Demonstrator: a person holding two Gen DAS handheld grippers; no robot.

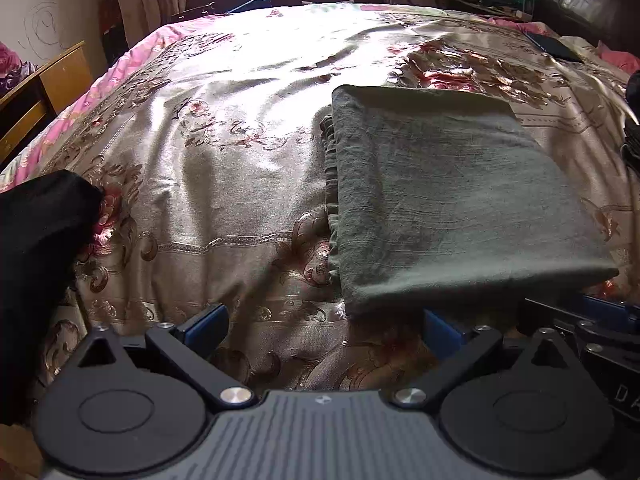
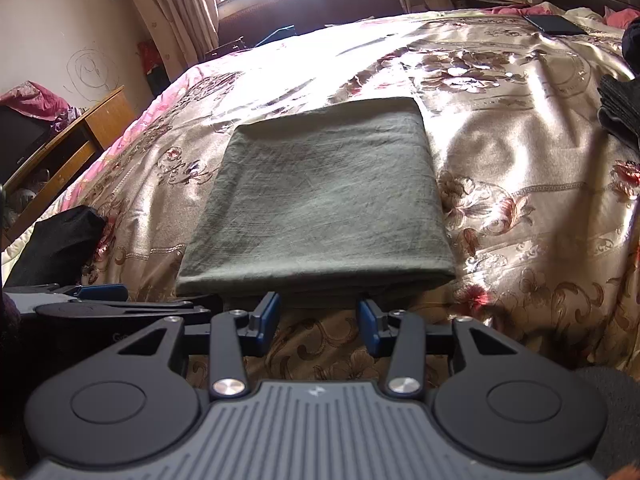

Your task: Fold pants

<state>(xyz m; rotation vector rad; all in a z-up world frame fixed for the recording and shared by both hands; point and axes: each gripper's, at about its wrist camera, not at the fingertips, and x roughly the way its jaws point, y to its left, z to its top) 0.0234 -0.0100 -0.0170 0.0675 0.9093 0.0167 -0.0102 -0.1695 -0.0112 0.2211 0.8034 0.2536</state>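
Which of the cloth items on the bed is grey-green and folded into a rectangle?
The folded pants, lying flat in the middle of the bedspread. The black bundle at the left and the dark stack at the right are black.

One folded olive-green cloth pair of pants (image 2: 324,196) is lying on one bed under a shiny beige floral bedspread (image 2: 520,152). Two black claws with blue pads are showing: the left claw (image 1: 320,320) and the right claw (image 2: 319,316). One dark flat phone-like slab (image 2: 554,24) is resting near the far edge. One wooden desk (image 2: 80,132) is standing beside the bed.
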